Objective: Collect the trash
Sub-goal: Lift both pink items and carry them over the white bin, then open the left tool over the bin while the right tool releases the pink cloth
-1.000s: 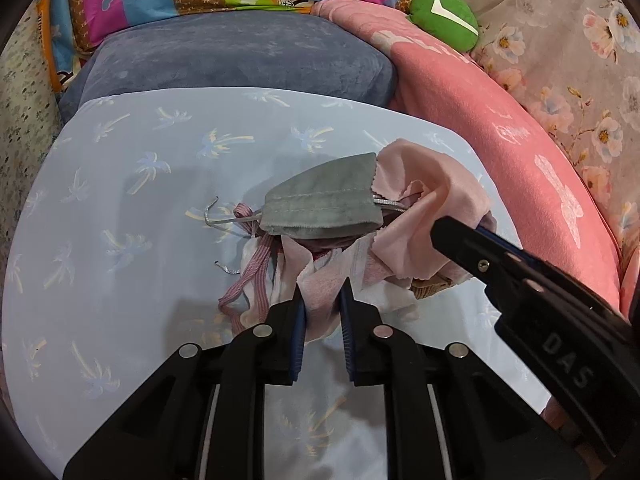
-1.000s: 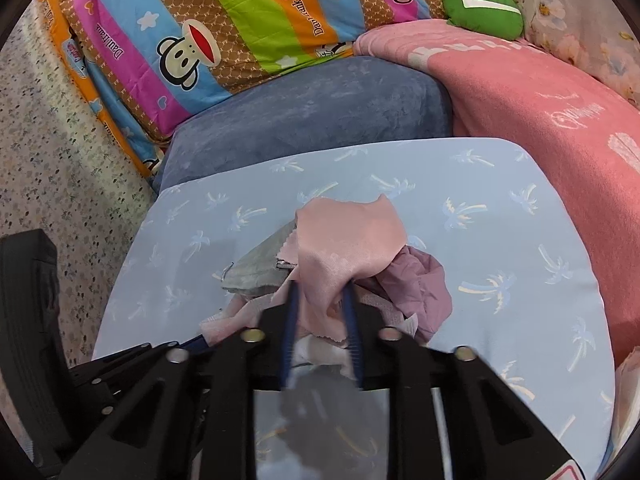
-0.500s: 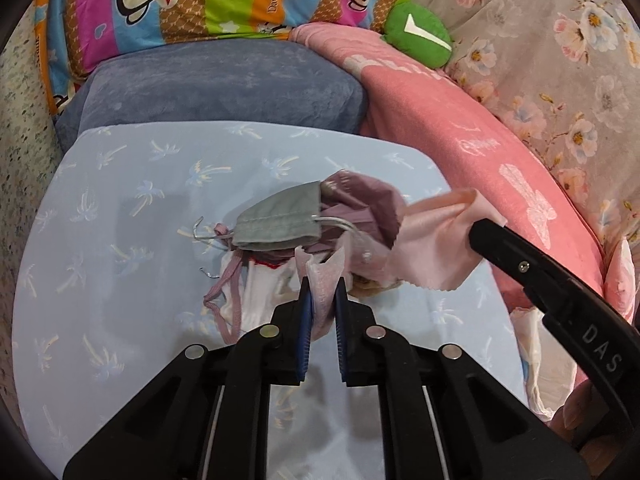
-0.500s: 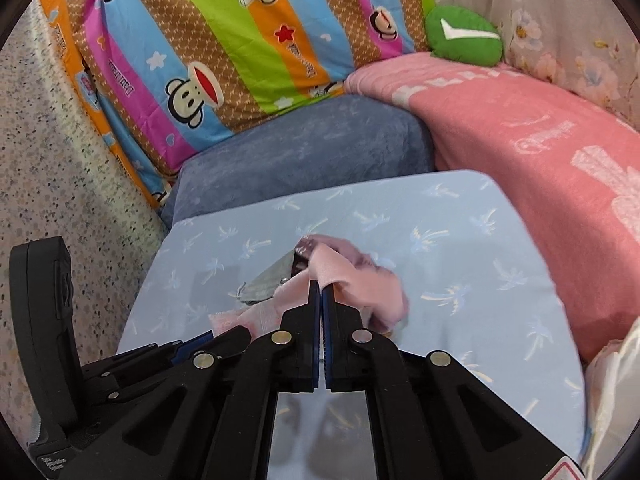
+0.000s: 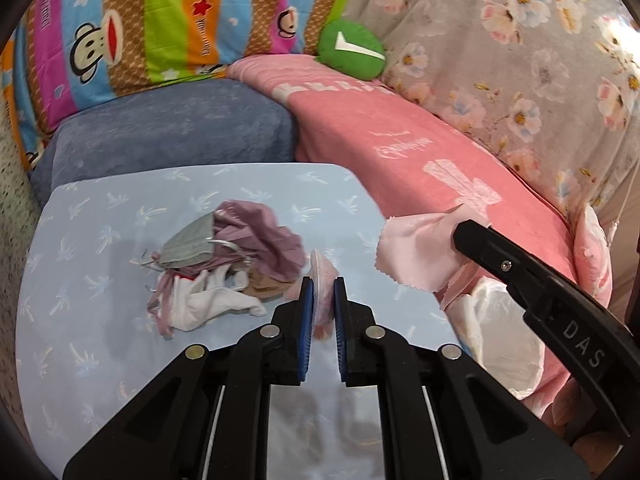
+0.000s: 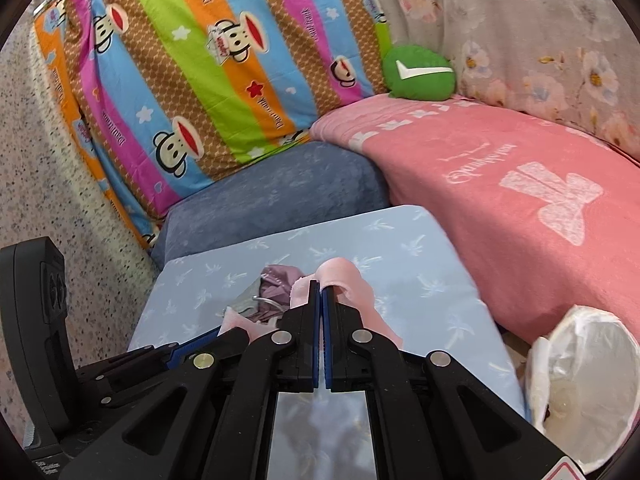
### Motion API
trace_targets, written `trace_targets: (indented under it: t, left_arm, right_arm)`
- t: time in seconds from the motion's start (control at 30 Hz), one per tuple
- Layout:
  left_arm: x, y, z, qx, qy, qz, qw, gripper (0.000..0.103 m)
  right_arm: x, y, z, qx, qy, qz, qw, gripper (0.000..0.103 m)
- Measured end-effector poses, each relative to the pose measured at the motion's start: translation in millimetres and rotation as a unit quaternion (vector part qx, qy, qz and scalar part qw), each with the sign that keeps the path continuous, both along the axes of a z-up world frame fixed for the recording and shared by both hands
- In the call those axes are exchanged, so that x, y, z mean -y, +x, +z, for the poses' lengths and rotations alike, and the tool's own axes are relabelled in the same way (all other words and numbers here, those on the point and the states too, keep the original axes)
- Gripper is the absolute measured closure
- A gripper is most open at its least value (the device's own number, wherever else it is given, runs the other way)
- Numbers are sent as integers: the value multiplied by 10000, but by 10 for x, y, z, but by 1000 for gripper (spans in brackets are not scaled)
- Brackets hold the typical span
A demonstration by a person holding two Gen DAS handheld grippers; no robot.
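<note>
**Pink scraps gripped in both grippers beside a white bag**

A small pale pink item [image 5: 320,280] is pinched between the jaws of the left gripper [image 5: 320,292], which is held above the light blue surface [image 5: 100,360] printed with palm trees. What kind of item it is cannot be told.

A pink cloth [image 5: 416,248] with a zigzag edge is clamped in the right gripper [image 6: 321,292], whose jaws are pressed together on it. In the left wrist view the cloth is seen hanging off the tip of that gripper, past the right edge of the surface and just above the white plastic bag [image 5: 500,332]. In the right wrist view the bag [image 6: 584,376] is seen with its mouth open, low beside the surface, against the pink blanket [image 6: 520,208].

A pile of trash [image 5: 224,264] is left lying on the surface, to the left of the left gripper. A grey face mask [image 5: 188,246] is seen on top of it, with a mauve cloth [image 5: 264,236] bunched beside it, touching, and a white cloth [image 5: 208,300] and pink straps spread below them.

Behind the surface a blue cushion [image 5: 168,128] is seen, and behind that a striped pillow [image 6: 208,64] printed with monkey faces. A green round cushion [image 6: 420,74] is set at the far end of the pink blanket, against a flowered grey cloth [image 5: 520,60].
</note>
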State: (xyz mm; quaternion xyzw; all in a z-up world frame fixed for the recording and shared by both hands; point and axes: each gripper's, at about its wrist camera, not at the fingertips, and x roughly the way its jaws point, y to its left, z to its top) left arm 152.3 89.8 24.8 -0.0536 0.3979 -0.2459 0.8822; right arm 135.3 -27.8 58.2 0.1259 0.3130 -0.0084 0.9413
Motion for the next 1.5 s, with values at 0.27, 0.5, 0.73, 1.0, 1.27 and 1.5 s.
trace_targets:
  t: [0.27, 0.5, 0.73, 1.0, 1.27, 1.5]
  left_arm:
    - [452, -224, 123, 171, -11, -473, 9987, 93]
    - [933, -435, 218, 304, 38, -904, 9954, 93]
    - [1502, -639, 309, 439, 134, -1393, 9892, 93]
    - [2092, -822, 325, 462, 255, -1898, 9804, 93]
    - [2437, -927, 272, 429, 351, -2173, 9745, 93]
    - [2544, -891, 202, 323, 521, -2046, 9769, 61]
  right_arm:
    - [495, -430, 91, 102, 9, -479, 9988, 102]
    - [957, -790, 113, 160, 46, -915, 9957, 102]
    - [1468, -1135, 40, 158, 169, -1416, 9897, 102]
    - [1943, -1467, -106, 88, 301, -1870, 9819, 102]
    - [2266, -1637, -258, 4, 400, -2182, 9751, 102]
    - [2371, -1692, -314, -7, 472, -2331, 9713, 95]
